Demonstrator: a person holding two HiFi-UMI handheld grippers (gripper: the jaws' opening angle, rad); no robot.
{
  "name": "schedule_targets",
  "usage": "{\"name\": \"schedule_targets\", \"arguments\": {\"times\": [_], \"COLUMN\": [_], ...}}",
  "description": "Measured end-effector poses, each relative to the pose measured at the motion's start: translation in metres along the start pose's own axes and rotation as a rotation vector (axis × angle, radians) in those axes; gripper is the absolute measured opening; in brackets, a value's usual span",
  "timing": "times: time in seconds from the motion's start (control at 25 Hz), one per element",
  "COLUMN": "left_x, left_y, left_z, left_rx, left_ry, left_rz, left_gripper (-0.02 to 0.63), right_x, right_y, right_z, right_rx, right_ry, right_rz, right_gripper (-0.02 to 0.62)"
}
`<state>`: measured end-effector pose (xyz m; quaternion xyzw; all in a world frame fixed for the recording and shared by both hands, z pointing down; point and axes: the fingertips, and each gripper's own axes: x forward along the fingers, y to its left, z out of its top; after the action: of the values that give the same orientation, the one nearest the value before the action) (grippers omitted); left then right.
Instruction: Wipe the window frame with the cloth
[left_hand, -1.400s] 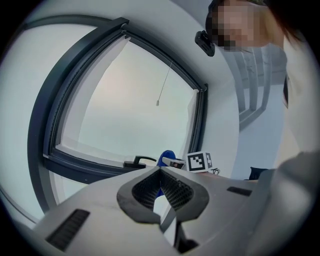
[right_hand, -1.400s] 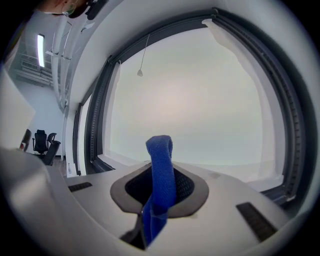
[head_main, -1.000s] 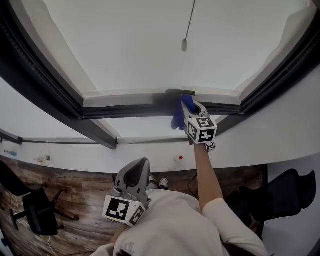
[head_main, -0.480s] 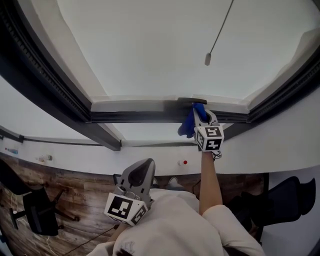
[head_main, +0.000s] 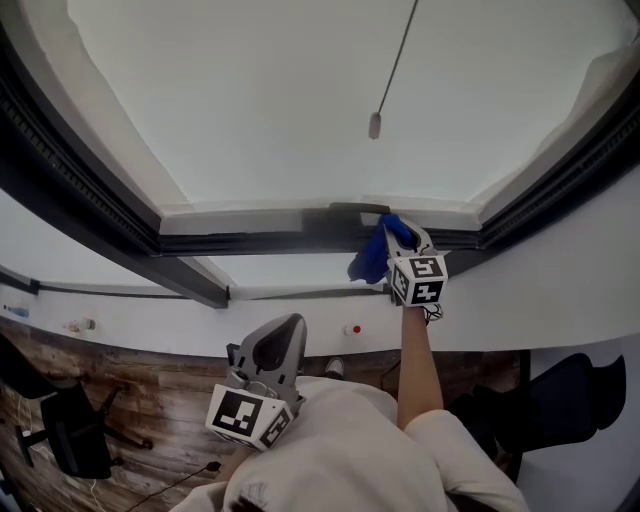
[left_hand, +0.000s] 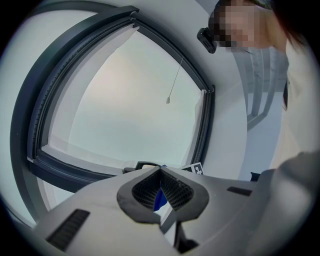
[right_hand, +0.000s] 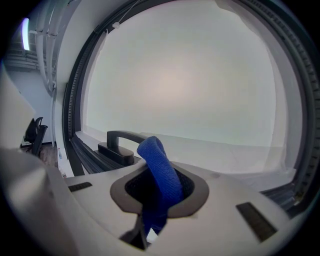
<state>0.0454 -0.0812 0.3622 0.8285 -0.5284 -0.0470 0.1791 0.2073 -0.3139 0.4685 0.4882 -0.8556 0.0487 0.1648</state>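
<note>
Up at the bottom rail of the dark window frame (head_main: 250, 242), just beside its handle (head_main: 355, 210), the right gripper (head_main: 402, 233) has its jaws clamped on a blue cloth (head_main: 371, 256) lying against the rail, while the left gripper (head_main: 284, 330) hangs low by the person's chest, jaws closed on nothing.

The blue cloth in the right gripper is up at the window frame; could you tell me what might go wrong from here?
The right gripper pinches only a fold of the blue cloth, so drag along the window frame might pull it free. The window handle sits right beside the cloth; the gripper could snag on it or knock it.
</note>
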Motion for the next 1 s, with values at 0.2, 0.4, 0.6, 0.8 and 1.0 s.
{"name": "schedule_targets", "arguments": {"times": [0.2,0.4,0.6,0.8,1.0], "left_x": [0.012,0.022,0.028,0.034,0.040], "left_y": [-0.009,-0.017,-0.022,-0.027,-0.032], "left_z": [-0.001,-0.003,-0.004,-0.007,-0.009], "left_rx": [0.009,0.007,0.007,0.005,0.006], "left_ry": [0.003,0.007,0.009,0.014,0.018], "left_rz": [-0.008,-0.012,-0.008,-0.012,-0.018], "left_gripper": [0.009,0.009,0.009,0.009,0.009], "right_x": [-0.002,-0.003,-0.006,-0.011,-0.020], "right_y": [-0.019,-0.033,-0.040,-0.055,-0.082], "right_z": [-0.002,-0.003,-0.005,-0.009,-0.014], "right_rx": [0.014,0.018,0.034,0.060,0.047], "right_ry": [0.006,0.024,0.035,0.044,0.061], "right_rz": [-0.019,-0.027,-0.013,-0.021,-0.065], "right_gripper": [0.058,0.058,0.058,0.058,0.058]}}
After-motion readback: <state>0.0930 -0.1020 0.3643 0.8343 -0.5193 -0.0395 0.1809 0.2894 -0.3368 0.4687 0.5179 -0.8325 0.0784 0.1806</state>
